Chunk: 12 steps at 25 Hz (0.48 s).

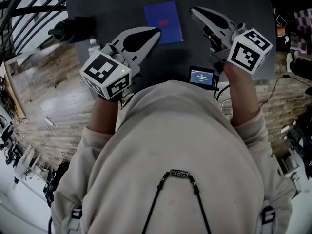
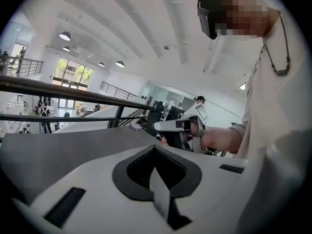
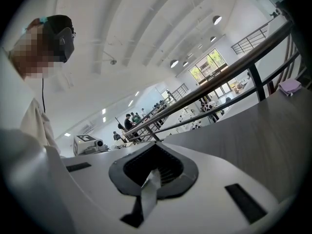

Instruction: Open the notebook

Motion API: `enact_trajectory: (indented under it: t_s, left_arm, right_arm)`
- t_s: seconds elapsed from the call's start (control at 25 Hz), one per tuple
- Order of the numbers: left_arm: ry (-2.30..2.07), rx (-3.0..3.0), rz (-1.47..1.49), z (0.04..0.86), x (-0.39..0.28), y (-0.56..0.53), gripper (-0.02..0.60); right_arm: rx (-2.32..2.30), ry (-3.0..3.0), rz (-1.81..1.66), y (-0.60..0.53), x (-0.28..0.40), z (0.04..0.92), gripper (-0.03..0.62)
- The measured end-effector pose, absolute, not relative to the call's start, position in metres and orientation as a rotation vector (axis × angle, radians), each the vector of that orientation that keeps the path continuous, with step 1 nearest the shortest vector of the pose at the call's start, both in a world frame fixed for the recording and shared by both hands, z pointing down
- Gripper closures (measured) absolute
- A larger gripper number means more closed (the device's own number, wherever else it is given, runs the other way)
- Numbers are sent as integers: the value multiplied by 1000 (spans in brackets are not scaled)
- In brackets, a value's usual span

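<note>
A closed blue notebook with a small red label lies flat on the dark grey table. My left gripper hovers at the notebook's near left corner, jaws together and nothing between them. My right gripper is off the notebook's right edge, a short gap away, also shut and empty. The notebook does not show in either gripper view. In the left gripper view the shut left gripper points across the table top toward the right gripper. The right gripper view shows only its own shut jaws and the table.
A black object and a small bottle sit at the table's left edge. A small screen device stands at the front edge, with cables to its right. A metal railing runs behind the table. A purple item lies at the far edge.
</note>
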<state>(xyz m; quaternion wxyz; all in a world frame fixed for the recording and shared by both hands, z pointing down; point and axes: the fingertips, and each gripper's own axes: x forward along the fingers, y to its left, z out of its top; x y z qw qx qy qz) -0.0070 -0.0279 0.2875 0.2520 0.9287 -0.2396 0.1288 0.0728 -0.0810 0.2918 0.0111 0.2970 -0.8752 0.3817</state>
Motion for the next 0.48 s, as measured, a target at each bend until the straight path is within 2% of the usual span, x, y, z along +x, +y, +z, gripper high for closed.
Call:
enact_trajectory:
  t_s: [0.48]
  left_arm:
    - [-667, 2460, 418, 327, -3, -30, 581]
  right_arm:
    - [869, -2662, 1216, -88, 67, 326, 579]
